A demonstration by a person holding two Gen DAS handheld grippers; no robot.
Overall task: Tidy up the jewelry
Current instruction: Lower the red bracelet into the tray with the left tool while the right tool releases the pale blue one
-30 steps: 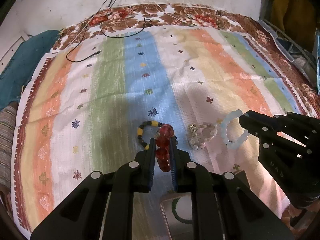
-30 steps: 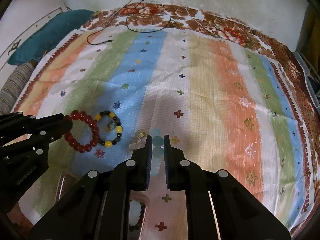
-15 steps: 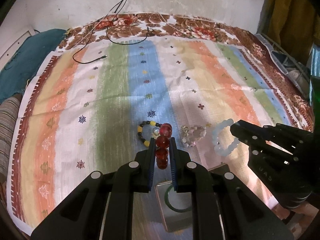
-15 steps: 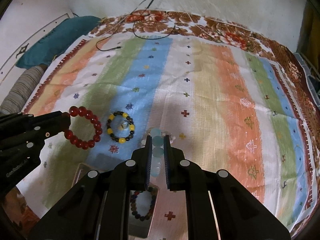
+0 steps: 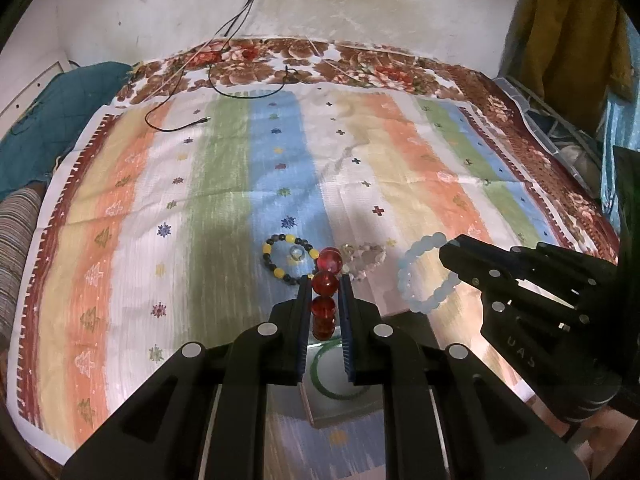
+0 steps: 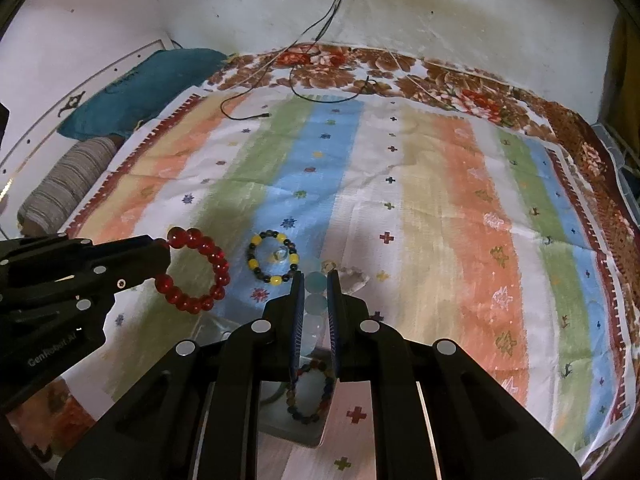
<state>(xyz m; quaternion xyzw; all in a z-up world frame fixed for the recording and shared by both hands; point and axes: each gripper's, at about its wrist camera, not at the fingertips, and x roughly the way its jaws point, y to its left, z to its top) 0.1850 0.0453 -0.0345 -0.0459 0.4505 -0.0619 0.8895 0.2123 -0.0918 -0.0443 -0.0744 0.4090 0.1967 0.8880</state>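
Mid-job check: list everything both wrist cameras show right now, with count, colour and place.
Red bead bracelet: one, red, held off the cloth.
Pale blue bead bracelet: one, light blue, held off the cloth.
Black-and-yellow bracelet: one, lying on the blue stripe.
Clear beaded piece: one, whitish, lying beside it.
Green bangle: one, in the clear box.
Multicolour bracelet: one, in the clear box.
Striped cloth: one, pastel, covering the bed.
Cable: black, far edge.
Left gripper: shut on the red bracelet.
Right gripper: shut on the pale blue bracelet.

A red bead bracelet (image 5: pixel 325 285) hangs pinched above the striped cloth, a pale blue bead bracelet (image 5: pixel 427 272) at its three o'clock. A black-and-yellow bracelet (image 5: pixel 289 258) lies flat at eleven o'clock, a clear tangled one (image 5: pixel 366 259) at one.
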